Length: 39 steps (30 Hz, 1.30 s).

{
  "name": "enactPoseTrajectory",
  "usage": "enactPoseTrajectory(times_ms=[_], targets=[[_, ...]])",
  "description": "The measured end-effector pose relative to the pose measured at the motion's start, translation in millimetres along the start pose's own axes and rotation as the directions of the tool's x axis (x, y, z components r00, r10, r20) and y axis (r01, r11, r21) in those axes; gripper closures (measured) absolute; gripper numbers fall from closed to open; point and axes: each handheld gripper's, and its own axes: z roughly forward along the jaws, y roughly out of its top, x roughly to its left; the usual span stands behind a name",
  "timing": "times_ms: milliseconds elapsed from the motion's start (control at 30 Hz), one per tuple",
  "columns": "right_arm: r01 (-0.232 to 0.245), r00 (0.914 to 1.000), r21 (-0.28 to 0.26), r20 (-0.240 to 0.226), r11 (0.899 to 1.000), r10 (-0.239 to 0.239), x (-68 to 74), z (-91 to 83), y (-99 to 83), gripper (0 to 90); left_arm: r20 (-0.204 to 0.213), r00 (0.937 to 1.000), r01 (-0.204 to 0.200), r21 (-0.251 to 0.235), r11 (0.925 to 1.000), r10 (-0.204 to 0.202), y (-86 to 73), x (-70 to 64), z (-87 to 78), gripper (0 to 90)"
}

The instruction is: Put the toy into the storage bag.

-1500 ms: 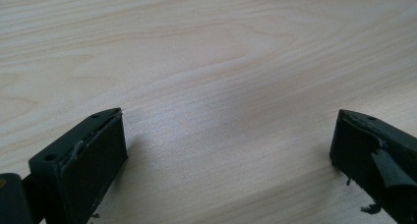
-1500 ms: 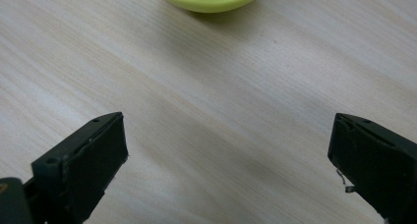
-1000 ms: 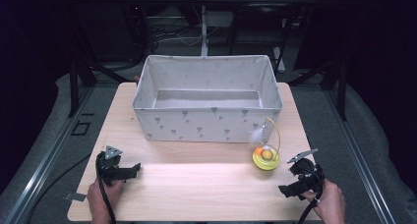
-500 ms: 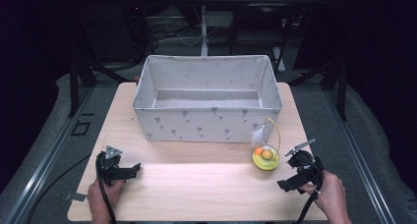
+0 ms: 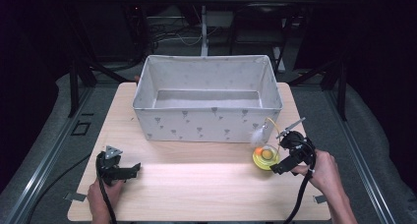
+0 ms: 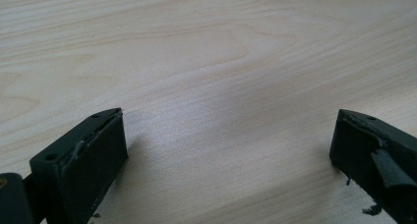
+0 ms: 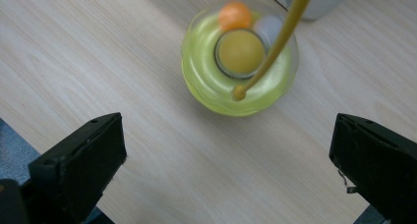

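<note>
A round yellow-green toy (image 5: 265, 156) with an orange ball and a bent yellow wand sits on the wooden table (image 5: 206, 184) right of centre, just in front of the fabric bin (image 5: 206, 121). In the right gripper view the toy (image 7: 240, 57) lies ahead of the jaws, its yellow wand (image 7: 275, 40) rising toward the camera. My right gripper (image 5: 276, 168) (image 7: 228, 160) is open, close beside the toy on its right, nothing between its jaws. At the table's front left my left gripper (image 5: 135, 169) (image 6: 228, 155) is open over bare wood.
The large grey fabric bin with a small printed pattern stands at the back middle of the table, its inside bare. Dark frame posts (image 5: 74, 86) and cables (image 5: 162, 32) surround the table. The table's front edge lies near both hands.
My right gripper has moved left and a little forward, closing in on the yellow-green toy. The left gripper has stayed where it was.
</note>
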Motion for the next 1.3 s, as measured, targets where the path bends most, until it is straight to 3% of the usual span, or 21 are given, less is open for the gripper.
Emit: enactPoseTrajectory(times_ms=[67,133,167,233,467,600,633,800,1300], targets=[[0.022,0.9997,0.013,0.013,1.0,-0.022,-1.4,-4.4,8.5,2.5,0.0,1.0,0.0,0.0,1.0,0.0,0.0,-0.1,0.0,0.8],[0.017,0.9997,-0.014,0.015,1.0,-0.016,-3.6,-11.5,13.7,5.1,0.0,1.0,-0.001,0.0,1.0,0.001,0.1,-0.1,0.0,0.8],[0.019,0.9998,-0.017,0.011,1.0,-0.019,-3.7,-14.0,18.0,16.6,0.0,1.0,0.0,0.0,1.0,0.0,0.0,-0.1,0.0,0.8],[0.037,0.999,0.003,0.027,0.999,-0.037,-3.9,-15.4,20.8,18.3,0.001,1.0,0.0,0.0,1.0,0.0,0.1,0.1,0.0,0.8],[0.055,0.9981,-0.011,0.029,0.998,-0.055,-3.1,-19.9,32.7,51.2,0.0,1.0,-0.002,0.001,1.0,0.002,0.2,0.1,0.1,0.7],[0.067,0.9971,0.017,0.036,0.998,-0.068,-3.1,-20.0,36.3,63.3,0.0,1.0,-0.002,0.001,1.0,0.002,0.2,0.1,0.1,0.8],[0.076,0.9954,0.029,0.057,0.997,-0.077,-3.5,-20.2,37.5,67.3,0.0,1.0,-0.001,0.0,1.0,0.001,0.2,0.1,0.2,0.8],[0.087,0.9946,0.039,0.052,0.995,-0.089,-2.7,-14.7,39.8,84.8,0.001,1.0,-0.001,0.0,1.0,0.001,0.2,0.1,0.2,0.8],[0.113,0.9907,0.043,0.071,0.993,-0.116,0.4,-16.8,48.8,88.2,-0.001,1.0,-0.001,0.0,1.0,0.001,0.6,0.2,0.5,0.7]])
